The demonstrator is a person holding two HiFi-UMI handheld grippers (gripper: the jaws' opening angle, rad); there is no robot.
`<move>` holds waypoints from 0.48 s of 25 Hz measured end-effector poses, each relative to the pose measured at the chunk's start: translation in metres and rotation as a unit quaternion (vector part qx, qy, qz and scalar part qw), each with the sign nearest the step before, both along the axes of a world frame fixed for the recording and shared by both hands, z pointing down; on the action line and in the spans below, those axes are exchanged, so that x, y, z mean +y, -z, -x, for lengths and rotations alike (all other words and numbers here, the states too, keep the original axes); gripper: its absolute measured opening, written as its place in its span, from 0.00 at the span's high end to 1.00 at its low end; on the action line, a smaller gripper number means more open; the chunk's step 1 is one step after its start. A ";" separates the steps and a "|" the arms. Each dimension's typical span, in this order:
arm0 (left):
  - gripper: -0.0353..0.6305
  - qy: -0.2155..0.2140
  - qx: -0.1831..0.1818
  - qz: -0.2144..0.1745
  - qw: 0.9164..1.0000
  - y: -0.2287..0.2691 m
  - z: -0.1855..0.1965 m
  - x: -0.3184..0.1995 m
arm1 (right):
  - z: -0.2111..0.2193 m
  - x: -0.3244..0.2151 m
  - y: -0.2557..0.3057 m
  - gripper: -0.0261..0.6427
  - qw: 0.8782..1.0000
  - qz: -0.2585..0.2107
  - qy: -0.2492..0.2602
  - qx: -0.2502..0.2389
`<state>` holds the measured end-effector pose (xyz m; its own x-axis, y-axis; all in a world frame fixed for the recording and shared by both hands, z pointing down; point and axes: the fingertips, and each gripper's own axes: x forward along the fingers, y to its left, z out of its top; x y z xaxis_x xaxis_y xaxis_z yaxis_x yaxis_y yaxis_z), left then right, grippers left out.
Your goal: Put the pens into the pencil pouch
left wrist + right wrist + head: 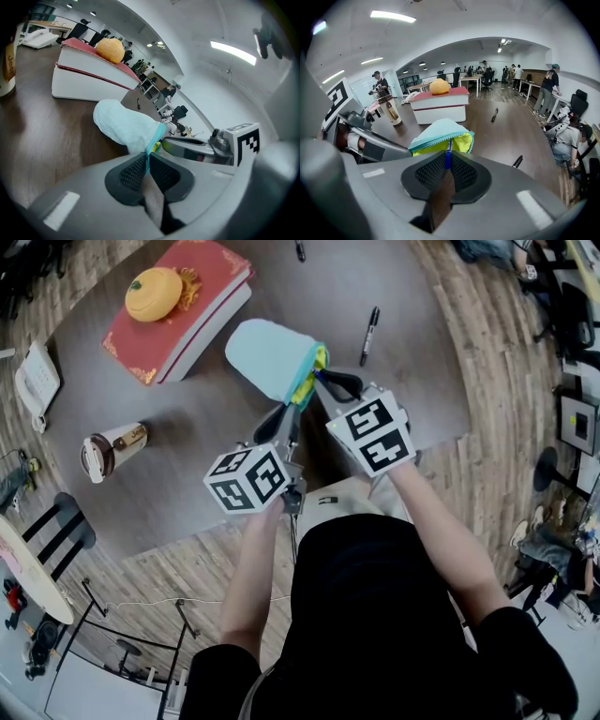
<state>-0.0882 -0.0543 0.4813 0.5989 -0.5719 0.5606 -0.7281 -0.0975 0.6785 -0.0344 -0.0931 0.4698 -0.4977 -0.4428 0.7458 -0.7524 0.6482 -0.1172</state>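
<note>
A light blue pencil pouch (270, 354) with a yellow lining lies on the dark table, its open mouth turned toward me. My left gripper (287, 424) is shut on the pouch's teal zipper edge (149, 151), pinched between the pads. My right gripper (448, 165) is shut on a blue pen (448, 153). The pen's tip points into the pouch's open mouth (454, 143). Two black pens lie loose on the table: one (370, 334) right of the pouch, another (300, 250) at the far edge.
A red-covered book (178, 310) with an orange round object (153, 293) on top lies at the back left. A paper coffee cup (111, 450) stands at the left, and a white phone (36, 381) sits further left. People stand in the office beyond.
</note>
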 end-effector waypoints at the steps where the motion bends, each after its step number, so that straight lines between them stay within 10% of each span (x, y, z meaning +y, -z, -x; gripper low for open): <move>1: 0.91 -0.001 0.000 0.001 1.000 0.000 0.000 0.001 | 0.001 0.000 -0.001 0.89 1.000 0.000 0.000 0.000; 12: 0.91 -0.007 0.005 0.004 1.000 0.003 -0.005 0.006 | 0.008 -0.004 -0.003 0.89 1.000 0.001 0.003 -0.005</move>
